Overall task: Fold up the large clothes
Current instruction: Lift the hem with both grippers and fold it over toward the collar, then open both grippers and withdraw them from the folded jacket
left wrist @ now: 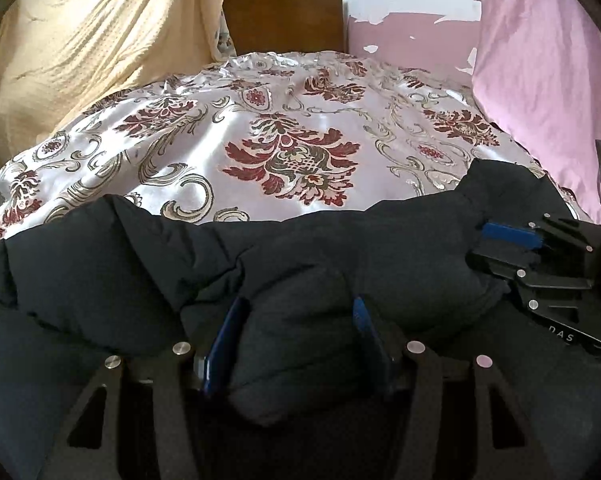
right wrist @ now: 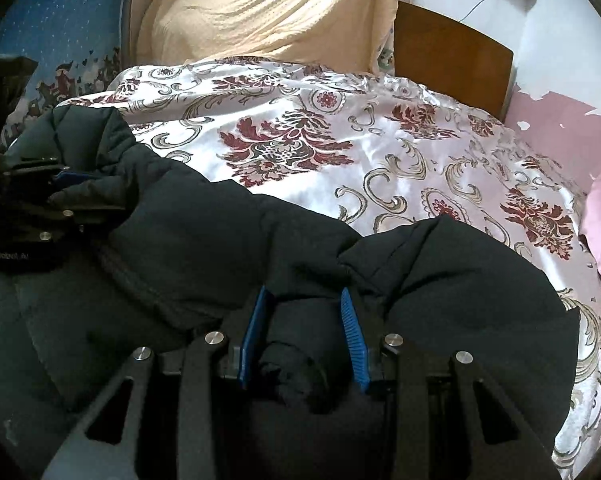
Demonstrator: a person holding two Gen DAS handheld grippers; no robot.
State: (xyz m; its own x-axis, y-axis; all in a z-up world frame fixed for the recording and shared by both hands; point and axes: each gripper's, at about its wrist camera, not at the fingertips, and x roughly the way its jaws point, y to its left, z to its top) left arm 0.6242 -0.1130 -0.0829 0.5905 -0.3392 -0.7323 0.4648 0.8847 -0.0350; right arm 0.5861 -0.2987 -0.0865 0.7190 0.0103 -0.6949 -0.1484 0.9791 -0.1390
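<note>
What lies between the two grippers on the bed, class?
A puffy stretch of the black jacket spans from the left gripper to the right gripper, both clamped on it; the right wrist view shows this best.

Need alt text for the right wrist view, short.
The right gripper, blue-padded jaws closed on a bunched fold, grips a black puffy quilted jacket lying on a shiny white bedspread with red floral print. The left gripper holds the jacket's far edge at left; a brown wooden headboard stands behind.
</note>
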